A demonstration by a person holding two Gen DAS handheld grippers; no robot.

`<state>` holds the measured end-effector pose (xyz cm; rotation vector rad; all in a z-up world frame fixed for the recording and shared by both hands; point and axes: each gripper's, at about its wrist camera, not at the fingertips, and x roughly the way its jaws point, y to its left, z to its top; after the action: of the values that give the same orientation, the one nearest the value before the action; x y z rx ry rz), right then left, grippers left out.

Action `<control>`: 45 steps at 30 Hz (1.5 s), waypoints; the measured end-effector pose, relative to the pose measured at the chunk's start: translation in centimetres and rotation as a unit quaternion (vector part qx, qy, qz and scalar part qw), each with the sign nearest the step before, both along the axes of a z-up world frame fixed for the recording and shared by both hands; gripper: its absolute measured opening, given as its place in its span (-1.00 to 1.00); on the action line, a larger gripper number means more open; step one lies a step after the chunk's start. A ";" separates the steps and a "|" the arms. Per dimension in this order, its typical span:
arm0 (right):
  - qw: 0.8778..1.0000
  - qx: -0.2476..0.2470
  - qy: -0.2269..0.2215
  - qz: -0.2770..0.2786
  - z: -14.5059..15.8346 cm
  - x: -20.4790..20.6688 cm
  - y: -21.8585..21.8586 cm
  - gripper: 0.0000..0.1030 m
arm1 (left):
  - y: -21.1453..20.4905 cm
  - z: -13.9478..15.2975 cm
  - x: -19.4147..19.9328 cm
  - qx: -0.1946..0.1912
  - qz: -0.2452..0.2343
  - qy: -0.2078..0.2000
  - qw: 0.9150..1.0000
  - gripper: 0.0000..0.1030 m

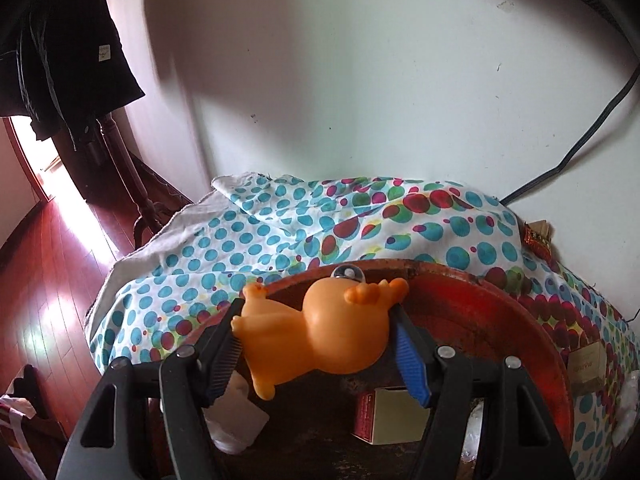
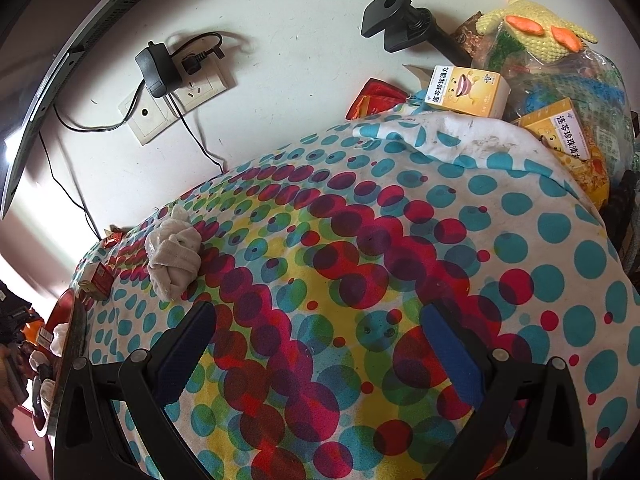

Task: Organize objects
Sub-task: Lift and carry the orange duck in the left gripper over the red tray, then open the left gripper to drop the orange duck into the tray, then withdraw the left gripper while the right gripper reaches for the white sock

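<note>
My left gripper (image 1: 318,330) is shut on an orange rubber duck toy (image 1: 320,328), which lies sideways between the pads above a round red basin (image 1: 500,320). Inside the basin lie a red-and-cream box (image 1: 390,414) and a white packet (image 1: 236,416). My right gripper (image 2: 316,356) stands open over the dotted cloth (image 2: 360,240) with nothing between its fingers. On that cloth near the left lie a knotted beige rag (image 2: 174,258) and a small red box (image 2: 96,280). The basin's rim (image 2: 70,344) shows at the left edge of the right wrist view.
At the back right stand yellow medicine boxes (image 2: 466,90), a knitted yellow toy (image 2: 540,32) and bagged items. A wall socket with a charger (image 2: 156,70) and cables hangs behind. A black clamp stand (image 2: 396,16) leans at the wall. Red wooden floor (image 1: 48,280) lies to the left.
</note>
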<state>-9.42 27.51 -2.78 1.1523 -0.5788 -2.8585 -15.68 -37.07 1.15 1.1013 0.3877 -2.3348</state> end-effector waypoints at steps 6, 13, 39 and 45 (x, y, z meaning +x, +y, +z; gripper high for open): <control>1.000 0.001 -0.001 0.000 0.1 0.0 0.0 1.00 | 0.6 -1.1 0.2 -0.004 0.000 -0.013 1.000 0.43; 1.000 -0.001 -0.002 0.000 0.1 -0.1 0.3 1.00 | 0.0 -0.4 1.1 0.037 -0.008 0.013 0.999 0.48; 1.000 -0.010 -0.021 0.008 -0.5 -0.8 0.8 1.00 | 13.7 8.6 23.5 -0.021 -0.185 0.187 0.965 0.59; 0.997 0.047 -0.059 -0.013 -0.4 -1.5 -0.4 1.00 | 18.4 5.1 30.1 0.019 -0.204 0.212 0.956 0.59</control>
<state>-10.90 27.12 -3.17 1.3438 -0.4695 -2.8842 14.42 -18.70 6.27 0.7361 0.3862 -2.9526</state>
